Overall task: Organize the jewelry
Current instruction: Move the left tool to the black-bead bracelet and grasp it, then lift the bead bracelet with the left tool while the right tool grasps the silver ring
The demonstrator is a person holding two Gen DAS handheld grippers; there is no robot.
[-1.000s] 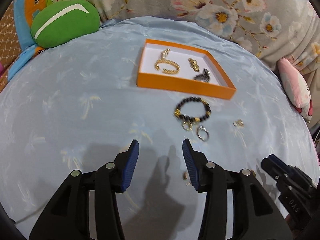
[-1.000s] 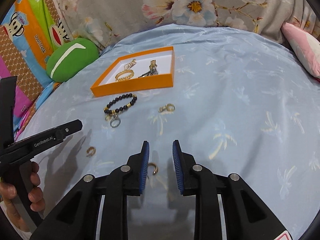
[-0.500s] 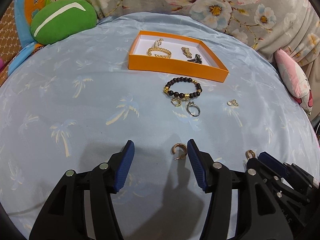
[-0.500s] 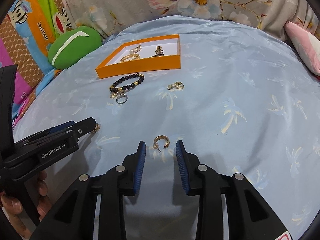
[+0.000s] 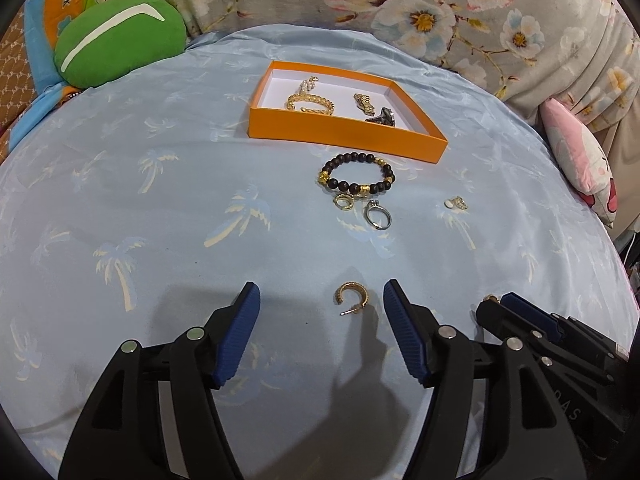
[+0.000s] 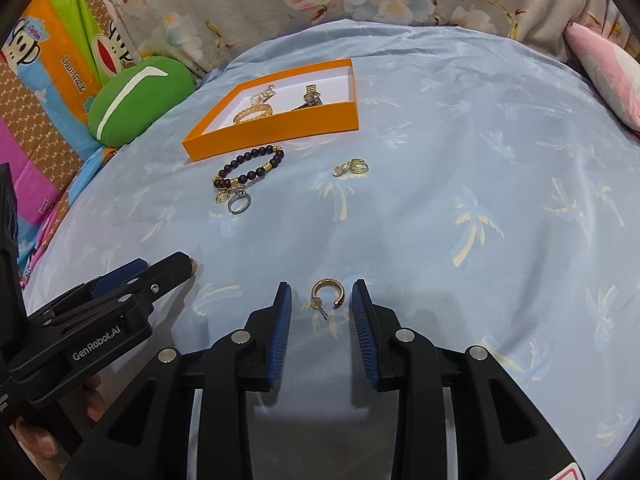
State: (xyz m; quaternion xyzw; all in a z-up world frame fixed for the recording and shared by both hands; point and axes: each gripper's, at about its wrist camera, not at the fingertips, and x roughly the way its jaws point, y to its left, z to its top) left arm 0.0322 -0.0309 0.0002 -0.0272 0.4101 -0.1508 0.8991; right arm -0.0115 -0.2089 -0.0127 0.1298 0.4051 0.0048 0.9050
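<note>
Progress looks partial: the orange box (image 5: 344, 138) holds a gold chain bracelet (image 5: 310, 103) and two small pieces; a beaded bracelet (image 5: 356, 172), silver ring (image 5: 377, 216) and gold hoop earrings lie on the blue bedsheet (image 5: 160, 200); left tongs (image 5: 322, 336) and right tongs (image 6: 322, 332) both gape, each around a hoop earring (image 6: 328, 294).

I'm working over a pale blue bedsheet (image 5: 168, 208) w/ a palm-tree print — it fills most of both views. Behind it hangs grey floral fabric (image 5: 420, 8) w/ pink and white blooms. Left side: a green cushion (image 5: 120, 36) against a bright cartoon-monkey blanket (image 6: 60, 64). Right edge — a pink pillow (image 5: 576, 160). Light casts soft shadows toward me.
</note>
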